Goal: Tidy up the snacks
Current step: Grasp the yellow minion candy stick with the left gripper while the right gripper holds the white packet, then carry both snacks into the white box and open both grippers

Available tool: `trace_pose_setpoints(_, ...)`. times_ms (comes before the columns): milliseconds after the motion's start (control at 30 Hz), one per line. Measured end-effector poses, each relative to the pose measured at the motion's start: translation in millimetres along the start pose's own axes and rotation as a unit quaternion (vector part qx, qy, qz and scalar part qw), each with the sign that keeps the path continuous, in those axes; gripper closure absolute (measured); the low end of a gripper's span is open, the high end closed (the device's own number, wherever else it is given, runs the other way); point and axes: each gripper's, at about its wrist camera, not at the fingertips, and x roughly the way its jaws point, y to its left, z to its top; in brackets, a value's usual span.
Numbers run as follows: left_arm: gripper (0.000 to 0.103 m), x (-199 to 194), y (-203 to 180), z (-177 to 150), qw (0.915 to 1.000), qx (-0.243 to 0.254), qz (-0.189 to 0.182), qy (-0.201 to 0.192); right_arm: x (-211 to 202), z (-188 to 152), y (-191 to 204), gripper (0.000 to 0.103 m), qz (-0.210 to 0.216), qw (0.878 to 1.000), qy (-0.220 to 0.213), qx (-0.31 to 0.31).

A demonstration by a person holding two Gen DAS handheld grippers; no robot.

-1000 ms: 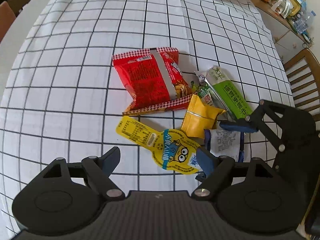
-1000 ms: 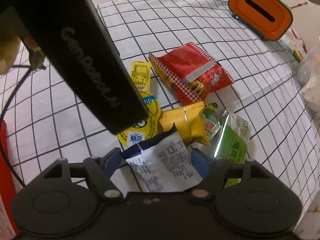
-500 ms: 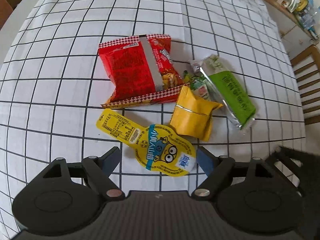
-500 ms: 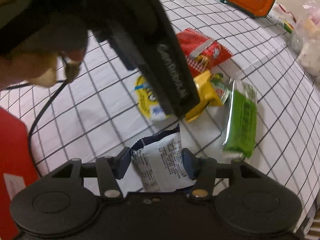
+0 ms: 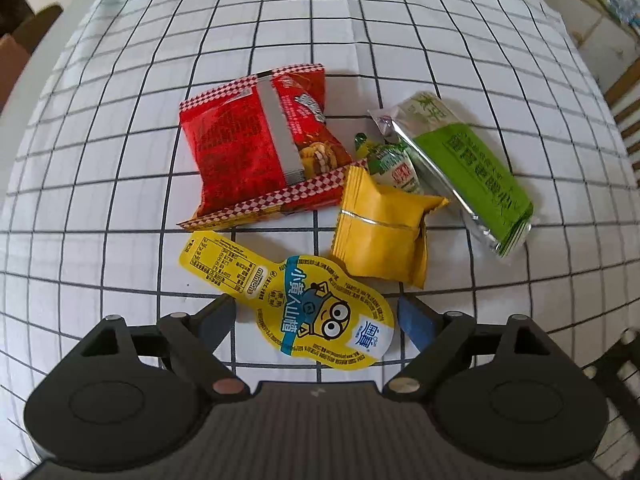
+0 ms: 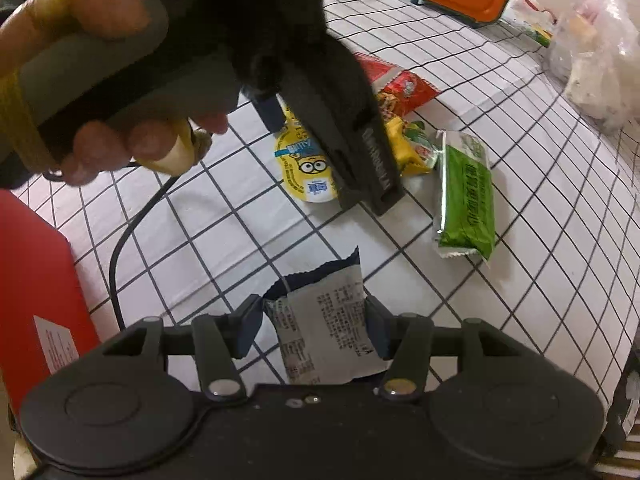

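Covering the table [image 5: 120,128] is a white cloth with a black grid, a wooden chair [image 5: 628,92] at its edge. My left fingers [image 5: 316,316] are opening wide over the yellow cartoon packet [image 5: 304,300], nearer it than a second ago. My right fingers [image 6: 314,326] now clamp the white packet [image 6: 324,320], carried away from the red bag [image 5: 248,152], yellow pouch [image 5: 380,228] and green bar [image 5: 468,168]. My left tool hides much of that pile in the right view

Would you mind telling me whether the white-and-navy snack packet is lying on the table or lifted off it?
Lifted: the white-and-navy packet sits clamped between the right gripper's jaws, above the tablecloth.
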Motion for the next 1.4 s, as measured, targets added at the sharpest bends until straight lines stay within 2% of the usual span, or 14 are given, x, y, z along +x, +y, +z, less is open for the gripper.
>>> trace_pose_setpoints(167, 0.016, -1, 2, -2, 1.0, 0.0, -0.002, -0.008, -6, -6, -1, 0.049, -0.007, 1.0, -0.005, 0.01)
trace_pose_setpoints(267, 0.026, -3, 4, -3, 0.9998, -0.001, -0.002, -0.019, -8, -8, -1, 0.049, -0.011, 1.0, -0.007, 0.012)
trace_pose_setpoints(300, 0.033, -7, 5, -8, 0.9997, 0.001, -0.003, -0.023, -8, -9, -1, 0.049, -0.011, 1.0, -0.009, 0.014)
trace_pose_setpoints(600, 0.033, -12, 18, -13, 0.9994, -0.006, -0.018, -0.03, -21, -14, -2, 0.049, -0.017, 0.999, -0.023, 0.03)
trace_pose_setpoints(900, 0.033, -31, 33, -24, 0.999, -0.008, -0.014, -0.04, -49, -19, -2, 0.049, -0.015, 0.998, -0.044, 0.051)
trace_pose_setpoints(1200, 0.033, -81, 38, -38, 0.9972, 0.008, -0.011, -0.074, -92, -23, 11, 0.049, -0.021, 0.996, -0.065, 0.051)
trace_pose_setpoints(1400, 0.033, -125, 32, -49, 0.9937, 0.018, -0.015, -0.11, -128, -23, 24, 0.049, -0.045, 0.994, -0.09, 0.039)
